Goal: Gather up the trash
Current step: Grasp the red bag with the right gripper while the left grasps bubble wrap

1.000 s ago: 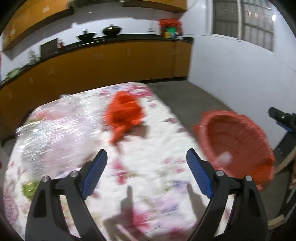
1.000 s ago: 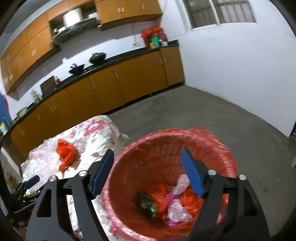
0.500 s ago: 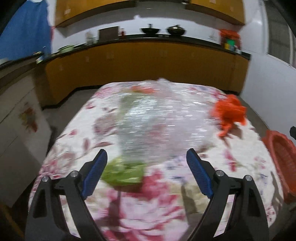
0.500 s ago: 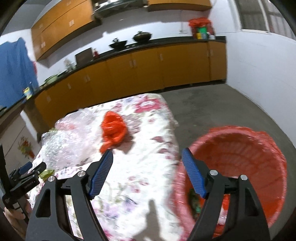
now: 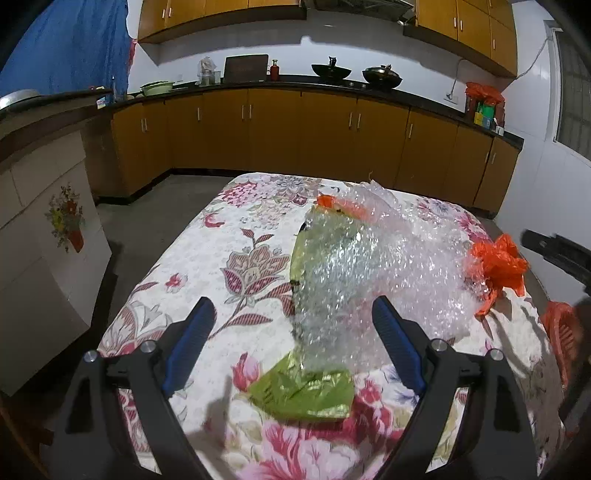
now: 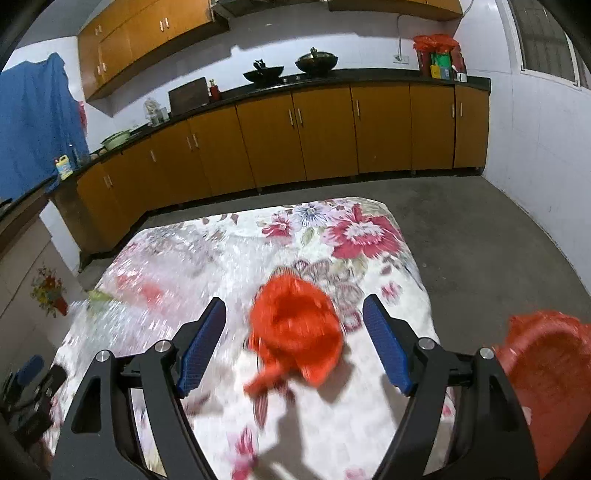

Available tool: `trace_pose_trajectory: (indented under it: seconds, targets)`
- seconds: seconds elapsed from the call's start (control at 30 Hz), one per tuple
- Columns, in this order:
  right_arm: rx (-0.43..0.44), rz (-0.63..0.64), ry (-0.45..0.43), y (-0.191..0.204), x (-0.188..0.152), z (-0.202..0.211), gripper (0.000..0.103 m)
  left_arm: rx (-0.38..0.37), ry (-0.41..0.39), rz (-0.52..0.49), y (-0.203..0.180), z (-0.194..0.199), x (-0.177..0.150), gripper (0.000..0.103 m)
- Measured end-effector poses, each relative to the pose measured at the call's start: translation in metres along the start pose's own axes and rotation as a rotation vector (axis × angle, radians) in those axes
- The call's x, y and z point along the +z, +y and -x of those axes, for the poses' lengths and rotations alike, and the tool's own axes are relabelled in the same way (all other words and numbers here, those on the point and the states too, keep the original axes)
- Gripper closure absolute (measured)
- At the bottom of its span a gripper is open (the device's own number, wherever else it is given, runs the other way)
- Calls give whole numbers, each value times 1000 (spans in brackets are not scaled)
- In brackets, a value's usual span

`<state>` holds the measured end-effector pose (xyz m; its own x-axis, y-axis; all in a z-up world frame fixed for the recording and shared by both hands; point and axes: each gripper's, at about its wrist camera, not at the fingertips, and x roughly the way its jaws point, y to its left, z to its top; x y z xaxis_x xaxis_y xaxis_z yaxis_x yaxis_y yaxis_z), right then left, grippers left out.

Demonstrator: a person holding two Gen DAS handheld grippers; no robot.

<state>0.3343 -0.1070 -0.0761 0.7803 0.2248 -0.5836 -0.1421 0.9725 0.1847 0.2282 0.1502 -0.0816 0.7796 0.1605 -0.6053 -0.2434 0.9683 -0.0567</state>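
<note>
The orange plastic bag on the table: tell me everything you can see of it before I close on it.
The orange plastic bag is thin, crumpled film bunched into a loose wad with a twisted tail trailing toward the camera. It lies on the floral tablecloth, between the open right gripper fingers, not yet touched. In the left view it sits against the bubble wrap.

Dim indoor light; hard shadows on tablecloth point(image 5: 229, 236); right view motion-blurred; fisheye-bent edges.

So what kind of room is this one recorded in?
Most likely a home kitchen: orange-brown base cabinets under a dark counter, two woks on the stove, and wall cupboards above a table with a floral cloth.
</note>
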Motion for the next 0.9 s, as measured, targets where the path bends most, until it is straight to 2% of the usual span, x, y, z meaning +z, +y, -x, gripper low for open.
trace_pose_trajectory:
  seconds: [0.17, 0.23, 0.33, 0.43, 0.5, 0.6, 0.67, 0.7, 0.77, 0.9]
  targets:
    - [-11, -7, 84, 1, -1, -35, 29, -23, 13, 4, 0, -14, 9, 17]
    - [-3, 4, 126, 1, -8, -43, 40, -31, 21, 9, 0, -20, 11, 18]
    - [17, 32, 159, 2, -21, -46, 66, -43, 39, 17, 1, -32, 12, 19]
    - [31, 55, 156, 0, -28, -39, 78, -64, 77, 23, 0, -45, 13, 26]
    - [38, 57, 151, -2, -31, -32, 79, -83, 113, 27, -2, -53, 11, 32]
    - [43, 54, 150, -5, -34, -25, 79, -108, 149, 36, -4, -60, 7, 46]
    - [43, 52, 153, -6, -37, -21, 79, -127, 157, 37, -7, -59, 5, 65]
    - [44, 52, 155, -7, -40, -18, 79, -131, 156, 35, -8, -58, 4, 71]
    - [44, 53, 158, -7, -41, -17, 79, -145, 145, 18, -11, -53, 3, 88]
    - [40, 64, 150, -9, -44, -8, 81, -166, 107, -14, -16, -39, 3, 95]
